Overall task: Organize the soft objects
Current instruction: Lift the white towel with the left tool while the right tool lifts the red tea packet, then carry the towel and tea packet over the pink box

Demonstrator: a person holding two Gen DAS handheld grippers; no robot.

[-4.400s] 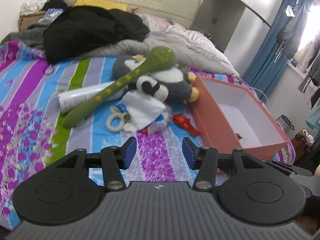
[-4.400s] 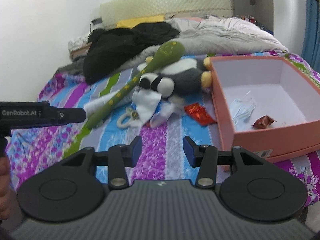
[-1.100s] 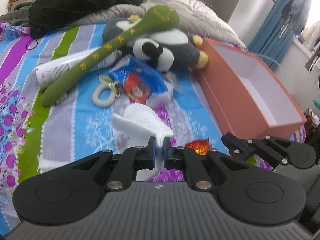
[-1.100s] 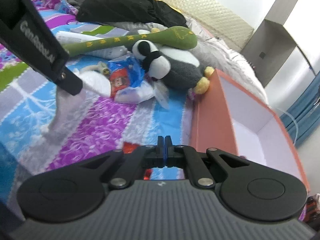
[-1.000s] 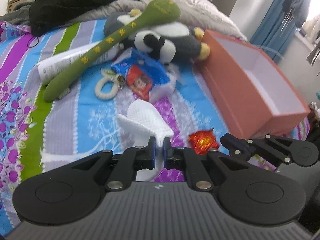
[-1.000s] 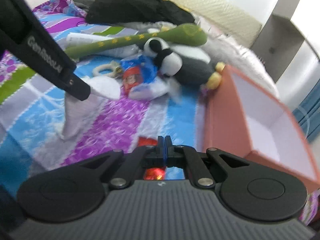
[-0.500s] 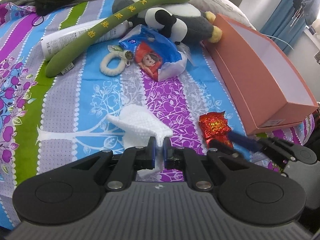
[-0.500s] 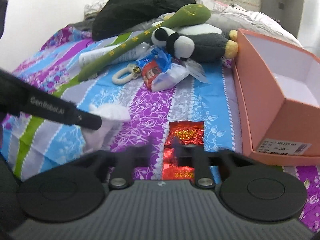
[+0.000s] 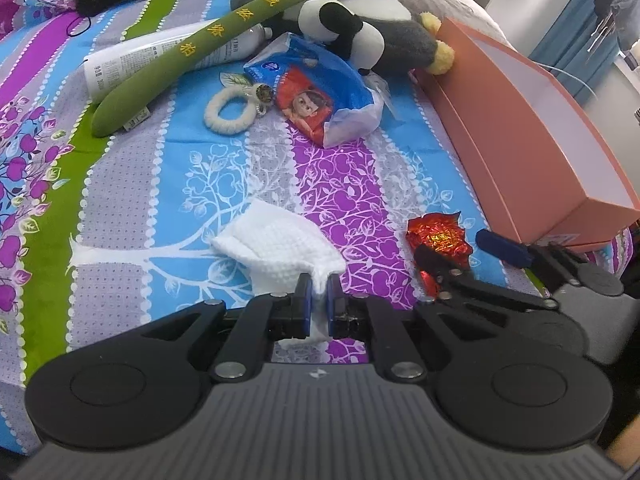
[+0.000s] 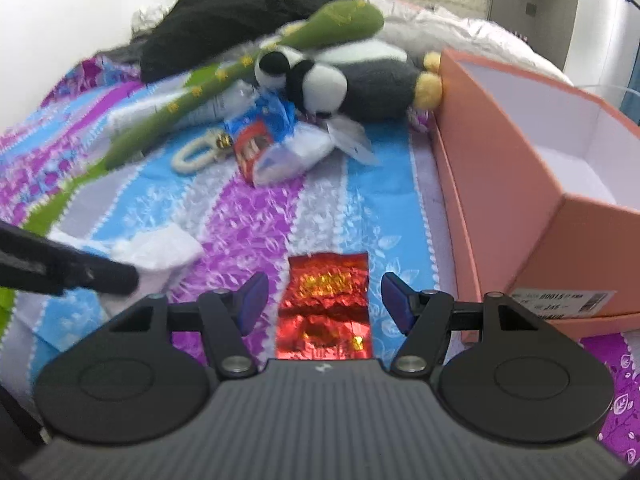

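My left gripper (image 9: 317, 294) is shut on a white knitted cloth (image 9: 276, 244) that lies on the striped bedspread; the cloth also shows in the right wrist view (image 10: 156, 250). My right gripper (image 10: 324, 300) is open, with a red foil packet (image 10: 326, 304) lying flat on the bed between its fingers. The packet also shows in the left wrist view (image 9: 438, 238), with the right gripper's fingers (image 9: 502, 250) around it. A penguin plush (image 9: 372, 40) and a long green plush (image 9: 224, 36) lie further back.
An open orange box (image 10: 532, 184) stands to the right. A blue snack bag (image 9: 316, 92), a white ring (image 9: 228, 110) and a white tube (image 9: 160, 56) lie mid-bed. Black clothing (image 10: 240, 12) and a grey quilt lie at the back.
My right gripper has opened and the red foil packet lies on the bed between its fingers. My left gripper stays shut on the white cloth, pulled nearer to the bed's front edge.
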